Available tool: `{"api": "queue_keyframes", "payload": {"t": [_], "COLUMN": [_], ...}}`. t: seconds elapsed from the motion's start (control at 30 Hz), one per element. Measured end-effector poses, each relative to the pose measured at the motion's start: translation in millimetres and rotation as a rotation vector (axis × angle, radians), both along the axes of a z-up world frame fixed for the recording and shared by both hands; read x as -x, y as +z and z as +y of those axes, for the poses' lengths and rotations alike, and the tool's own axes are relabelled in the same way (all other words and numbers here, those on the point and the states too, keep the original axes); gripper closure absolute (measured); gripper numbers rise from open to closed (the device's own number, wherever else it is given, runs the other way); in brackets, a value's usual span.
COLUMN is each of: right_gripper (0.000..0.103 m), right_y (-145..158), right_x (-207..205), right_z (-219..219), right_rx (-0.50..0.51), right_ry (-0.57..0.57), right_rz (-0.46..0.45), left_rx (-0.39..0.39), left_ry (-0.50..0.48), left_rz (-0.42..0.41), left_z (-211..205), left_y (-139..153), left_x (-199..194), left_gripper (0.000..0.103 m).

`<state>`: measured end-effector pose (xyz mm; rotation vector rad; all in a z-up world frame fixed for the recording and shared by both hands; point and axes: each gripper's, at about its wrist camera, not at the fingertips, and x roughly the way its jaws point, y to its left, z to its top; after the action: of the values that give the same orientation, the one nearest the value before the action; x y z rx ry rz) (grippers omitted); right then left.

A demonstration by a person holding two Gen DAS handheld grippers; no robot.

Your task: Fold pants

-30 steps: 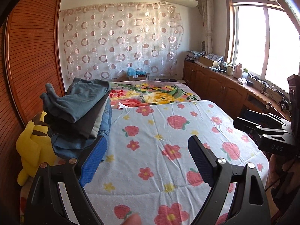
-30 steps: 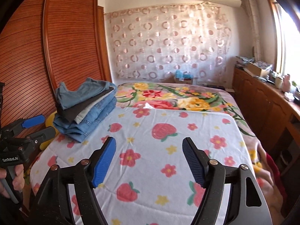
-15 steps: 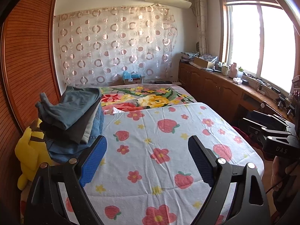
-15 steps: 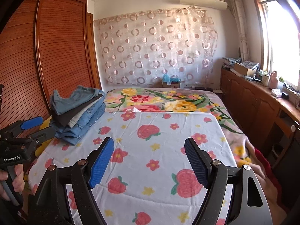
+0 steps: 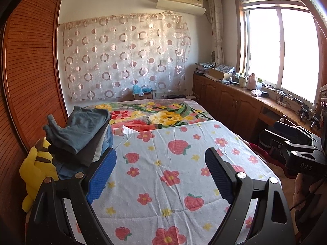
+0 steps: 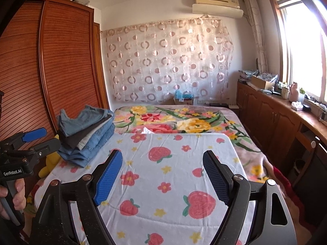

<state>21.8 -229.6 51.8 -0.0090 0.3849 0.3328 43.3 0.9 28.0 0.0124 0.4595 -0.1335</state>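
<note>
A stack of folded pants (image 5: 81, 134) (image 6: 87, 134) lies at the left edge of the bed, with a grey-blue pair on top and denim below. My left gripper (image 5: 160, 155) hovers open above the strawberry-print cover (image 5: 173, 169), just right of the stack, with nothing between its blue pads. My right gripper (image 6: 162, 154) hangs over the cover (image 6: 163, 163) too. Its jaws are opening and hold nothing. Each gripper appears at the edge of the other's view, the left one (image 6: 44, 139) held by a hand.
A yellow plush toy (image 5: 34, 169) sits wedged between the bed and the wooden wardrobe (image 5: 26, 81) on the left. A floral blanket (image 5: 163, 114) covers the far half of the bed. Wooden cabinets (image 5: 235, 106) with clutter on top line the right wall under the window.
Both grippers have drawn back and slightly up from the bed, so more of the room shows. The right gripper's jaws stand a little wider. The stack has not moved.
</note>
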Motion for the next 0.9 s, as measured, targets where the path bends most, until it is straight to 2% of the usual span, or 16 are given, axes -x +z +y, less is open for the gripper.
{"api": "queue_keyframes", "payload": {"t": [0.33,0.9], "right_gripper": [0.018,0.018], "right_y": [-7.2,-16.6], "right_x": [2.3,-2.2], "right_z": [-1.6,0.6], "right_rx": [-0.004,0.002], "right_ry": [-0.015,-0.018], "right_rz": [-0.044,-0.044], "left_rx": [0.007,0.011], "left_ry": [0.033,0.041], "left_rz": [-0.036,-0.035], "left_z": [8.3,10.8], "left_y": [9.1,7.7], "left_x": [8.9,9.0], "left_gripper": [0.014,0.014]}}
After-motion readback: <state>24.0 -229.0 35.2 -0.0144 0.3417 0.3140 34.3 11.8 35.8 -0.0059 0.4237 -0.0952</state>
